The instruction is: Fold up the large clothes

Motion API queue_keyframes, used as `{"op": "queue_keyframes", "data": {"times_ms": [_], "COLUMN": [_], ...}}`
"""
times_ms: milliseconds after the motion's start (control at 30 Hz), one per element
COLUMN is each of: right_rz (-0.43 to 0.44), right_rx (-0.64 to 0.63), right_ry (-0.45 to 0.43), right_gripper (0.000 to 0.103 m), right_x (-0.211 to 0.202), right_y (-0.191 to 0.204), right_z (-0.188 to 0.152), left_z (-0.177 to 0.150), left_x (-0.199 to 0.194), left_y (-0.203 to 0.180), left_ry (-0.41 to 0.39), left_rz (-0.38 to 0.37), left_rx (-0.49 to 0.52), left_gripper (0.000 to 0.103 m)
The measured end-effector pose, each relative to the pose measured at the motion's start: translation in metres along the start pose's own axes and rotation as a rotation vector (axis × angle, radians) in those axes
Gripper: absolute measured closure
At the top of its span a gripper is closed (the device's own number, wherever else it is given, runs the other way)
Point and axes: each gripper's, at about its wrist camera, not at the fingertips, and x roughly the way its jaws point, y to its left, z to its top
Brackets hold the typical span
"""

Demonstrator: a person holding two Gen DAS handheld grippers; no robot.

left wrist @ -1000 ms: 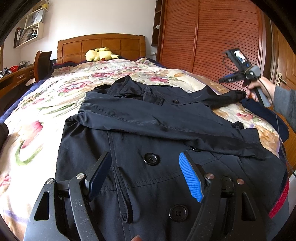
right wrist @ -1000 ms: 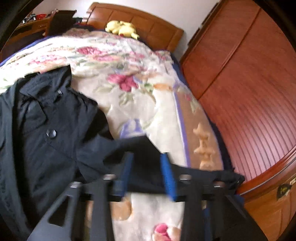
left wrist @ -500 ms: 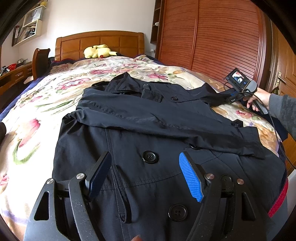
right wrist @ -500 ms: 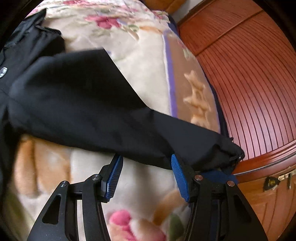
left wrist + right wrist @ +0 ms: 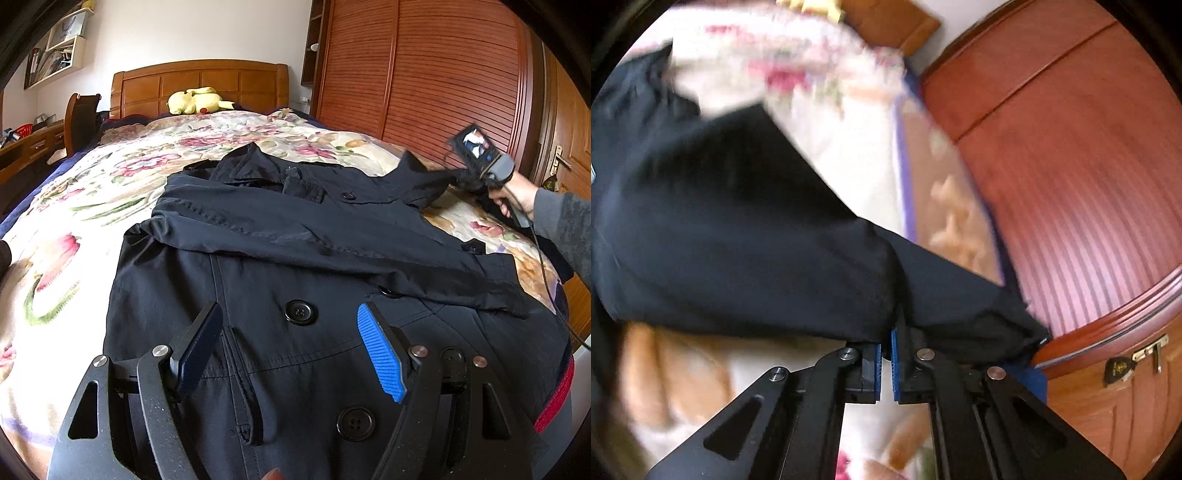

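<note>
The dark coat (image 5: 314, 266) lies face-up on the bed (image 5: 92, 206), collar toward the headboard (image 5: 199, 86) at 12 o'clock, hem toward the left wrist camera at 6 o'clock. One sleeve (image 5: 332, 243) is folded across the chest, running from the 9 o'clock shoulder to the 3 o'clock side, its cuff end resting on the coat body. Two large buttons (image 5: 301, 312) sit on the front panel between the left gripper's fingers.

Left gripper (image 5: 291, 347): jaws spread wide apart, holding nothing, positioned just above the lower front of the coat.

Right gripper (image 5: 885, 363): jaws closed together, clamped on the lower edge of the other sleeve (image 5: 757, 258). In the right wrist view this sleeve extends from the jaws toward 10 o'clock, raised off the floral bedspread (image 5: 849, 155); the view is motion-blurred. In the left wrist view the right gripper (image 5: 480, 162) appears at 2 o'clock, at the coat's far right shoulder.

Edges and open room: the coat's 9 o'clock edge lies well inside the mattress, with a wide band of bedspread beside it. Its 3 o'clock edge lies near the bed's edge. The wooden wardrobe (image 5: 424, 74) stands beside the bed on that side. Bedspread shows between collar and headboard, where a yellow plush toy (image 5: 197, 100) rests. A chair (image 5: 81, 122) and desk stand at 10 o'clock.
</note>
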Motion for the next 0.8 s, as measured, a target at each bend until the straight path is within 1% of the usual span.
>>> {"op": "queue_keyframes", "data": {"times_ms": [133, 200, 267, 333, 367, 400, 433, 467, 533, 600, 667, 733, 800], "right_rz": [0.109, 0.190, 0.284, 0.374, 0.415, 0.439, 0.458, 0.473, 0.503, 0.512, 0.501, 0.500, 0.482], "right_rx": [0.011, 0.000, -0.029, -0.067, -0.086, -0.094, -0.097, -0.103, -0.107, -0.096, -0.073, -0.049, -0.035], "right_ry": [-0.165, -0.243, -0.306, -0.331, -0.331, -0.321, -0.298, -0.260, -0.207, -0.177, -0.162, -0.162, -0.169], "right_gripper": [0.099, 0.099, 0.099, 0.099, 0.099, 0.096, 0.092, 0.092, 0.091, 0.088, 0.080, 0.069, 0.062], "right_x": [-0.074, -0.115, -0.158, -0.189, -0.200, -0.207, -0.208, -0.208, -0.202, -0.196, -0.194, -0.198, -0.207], "right_y": [0.015, 0.031, 0.053, 0.076, 0.091, 0.103, 0.113, 0.125, 0.137, 0.138, 0.131, 0.122, 0.111], "right_z": [0.017, 0.020, 0.016, 0.007, 0.000, -0.008, -0.016, -0.026, -0.039, -0.048, -0.052, -0.054, -0.059], "left_z": [0.000, 0.000, 0.000, 0.000, 0.000, 0.000, 0.000, 0.000, 0.000, 0.000, 0.000, 0.000, 0.000], "left_x": [0.000, -0.001, -0.002, -0.003, -0.003, -0.003, -0.003, -0.003, -0.003, -0.004, -0.005, -0.005, -0.004], "left_y": [-0.001, -0.001, -0.002, -0.002, -0.001, -0.001, -0.001, -0.001, -0.001, -0.002, -0.001, -0.002, -0.001], "left_ry": [-0.004, -0.007, -0.009, -0.011, -0.012, -0.013, -0.014, -0.014, -0.015, -0.017, -0.018, -0.018, -0.015], "left_rz": [0.004, 0.006, 0.008, 0.008, 0.008, 0.008, 0.007, 0.006, 0.005, 0.003, 0.000, -0.004, -0.006], "left_rx": [0.002, 0.004, 0.005, 0.005, 0.004, 0.003, 0.003, 0.003, 0.004, 0.005, 0.005, 0.005, 0.005], "left_gripper": [0.027, 0.027, 0.027, 0.027, 0.027, 0.027, 0.027, 0.027, 0.027, 0.027, 0.027, 0.027, 0.027]}}
